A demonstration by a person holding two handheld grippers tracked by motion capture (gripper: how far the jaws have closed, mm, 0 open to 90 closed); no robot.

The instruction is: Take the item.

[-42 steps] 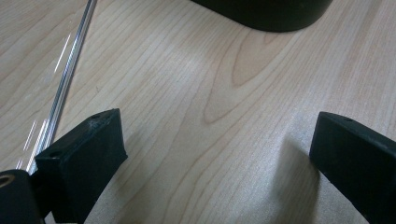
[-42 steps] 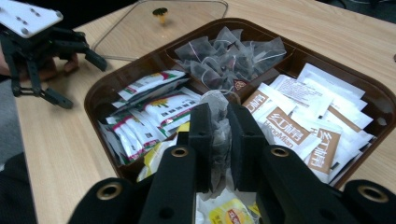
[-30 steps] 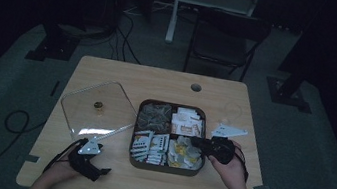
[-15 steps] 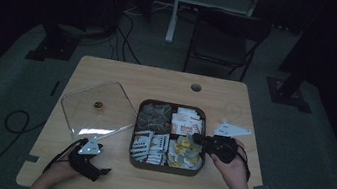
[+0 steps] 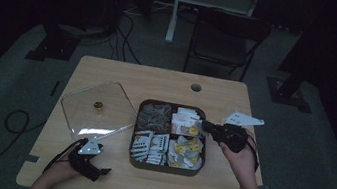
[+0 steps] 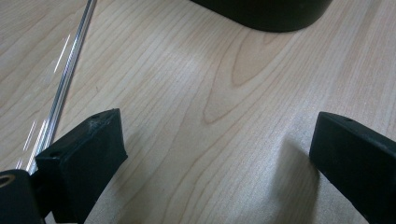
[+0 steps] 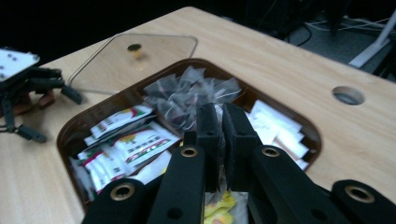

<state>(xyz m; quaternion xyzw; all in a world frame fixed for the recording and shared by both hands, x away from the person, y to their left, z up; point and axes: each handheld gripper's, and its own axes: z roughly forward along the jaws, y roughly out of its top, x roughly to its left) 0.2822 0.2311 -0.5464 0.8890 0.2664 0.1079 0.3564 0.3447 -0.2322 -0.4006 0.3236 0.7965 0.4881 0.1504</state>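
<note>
Right gripper view: right gripper (image 7: pixel 223 122) pinches a thin sachet (image 7: pixel 221 193) lifted above the tray (image 7: pixel 312 131), while left gripper (image 6: pixel 215 154) rests open near the lid (image 5: pixel 99 106).

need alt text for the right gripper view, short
The right gripper has its two black jaws shut on a thin packet above a dark four-part tray of tea bags and sachets on a wooden table. A clear lid lies beyond the tray, with the left gripper resting at far left.
</note>
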